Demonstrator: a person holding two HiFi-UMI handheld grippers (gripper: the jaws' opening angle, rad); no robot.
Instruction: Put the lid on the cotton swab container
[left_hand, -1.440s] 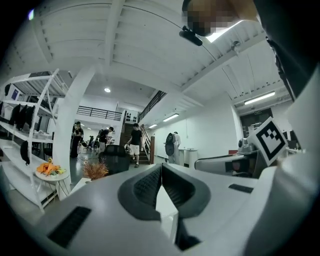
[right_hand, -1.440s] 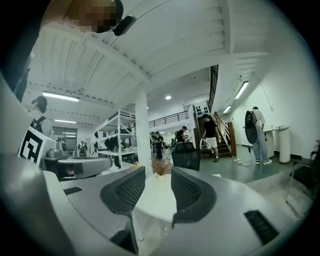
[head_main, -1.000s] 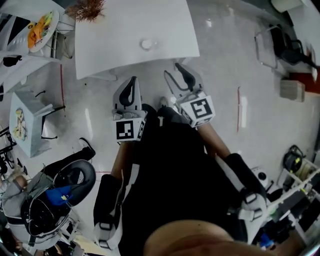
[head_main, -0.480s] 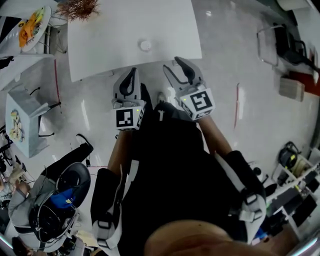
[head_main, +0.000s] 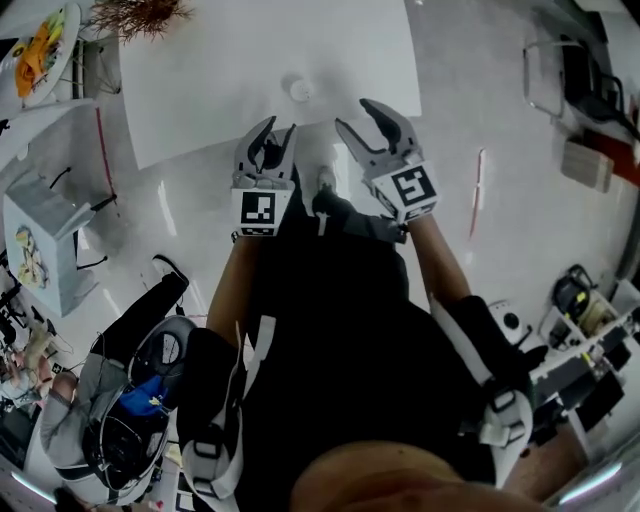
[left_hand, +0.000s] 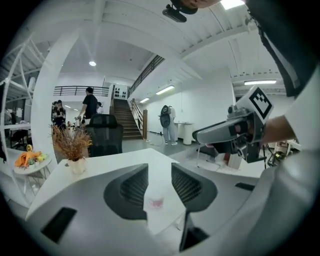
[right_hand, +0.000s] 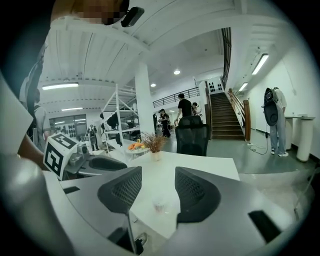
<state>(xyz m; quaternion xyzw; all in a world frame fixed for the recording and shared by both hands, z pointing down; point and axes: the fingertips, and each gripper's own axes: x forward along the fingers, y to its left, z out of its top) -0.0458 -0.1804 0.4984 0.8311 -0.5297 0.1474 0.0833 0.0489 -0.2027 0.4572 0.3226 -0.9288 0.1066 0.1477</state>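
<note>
A small clear round cotton swab container (head_main: 297, 88) stands alone on the white table (head_main: 200, 80). Pinkish contents show through it in the left gripper view (left_hand: 155, 202), and it is small in the right gripper view (right_hand: 159, 206). I cannot make out a separate lid. My left gripper (head_main: 275, 135) hovers at the table's near edge, short of the container; its jaws are opening and nothing is between them (left_hand: 160, 172). My right gripper (head_main: 365, 120) is beside it, also short of the container, its jaws opening wider and empty (right_hand: 157, 175).
A vase of dried plants (head_main: 140, 12) stands at the table's far left corner. A plate of fruit (head_main: 40, 45) sits on a side table. A black chair (left_hand: 105, 135) stands behind the table. A backpack (head_main: 130, 400) lies on the floor at my left. People stand far back.
Both grippers have moved forward to the table's near edge. The left jaws, shut before, have parted. The right jaws stand a little wider.
</note>
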